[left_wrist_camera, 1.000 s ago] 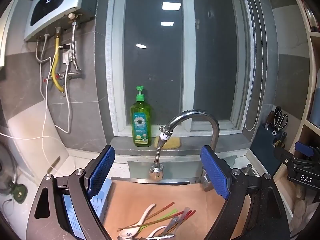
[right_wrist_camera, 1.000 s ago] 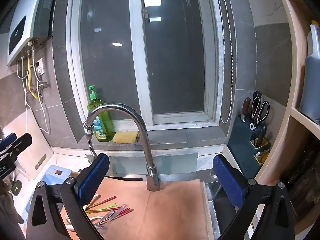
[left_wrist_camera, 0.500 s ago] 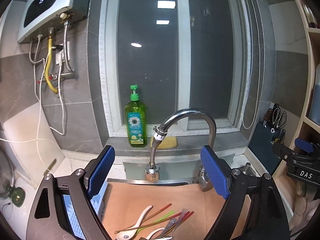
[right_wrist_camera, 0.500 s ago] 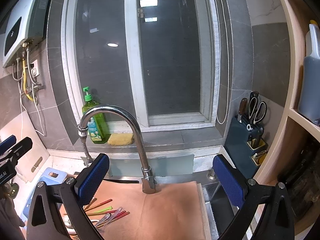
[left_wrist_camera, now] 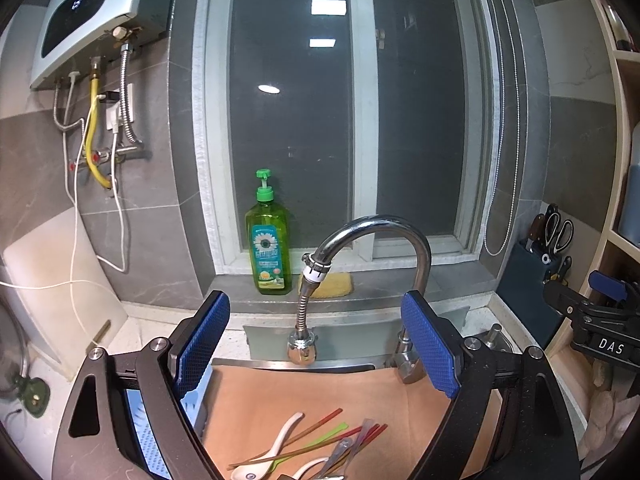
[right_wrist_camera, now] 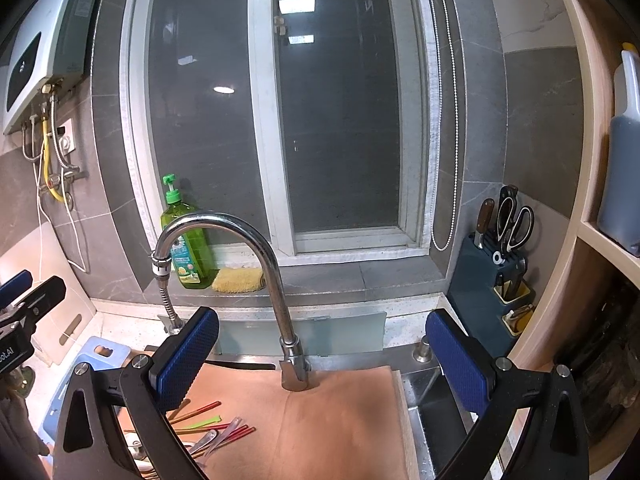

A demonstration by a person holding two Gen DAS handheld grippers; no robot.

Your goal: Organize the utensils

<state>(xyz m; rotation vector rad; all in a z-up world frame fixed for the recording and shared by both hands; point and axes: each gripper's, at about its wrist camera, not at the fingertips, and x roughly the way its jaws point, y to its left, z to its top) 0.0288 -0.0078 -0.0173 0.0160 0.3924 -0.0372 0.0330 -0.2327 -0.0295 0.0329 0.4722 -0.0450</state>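
Flat tan board [left_wrist_camera: 360,396] spans the steel sink, below a curved chrome faucet [left_wrist_camera: 384,228]. Left gripper [left_wrist_camera: 316,344] and right gripper [right_wrist_camera: 322,354], with textured blue pads, gape empty. Slender chopsticks [left_wrist_camera: 320,428] and glossy white spoon [left_wrist_camera: 276,446] lie heaped on the board's near-left part.

both wrist views facing faucet [left_wrist_camera: 372,240], window

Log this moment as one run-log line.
left tool: open, empty | right tool: open, empty | utensil pile: loose on board, untouched | phase: approach
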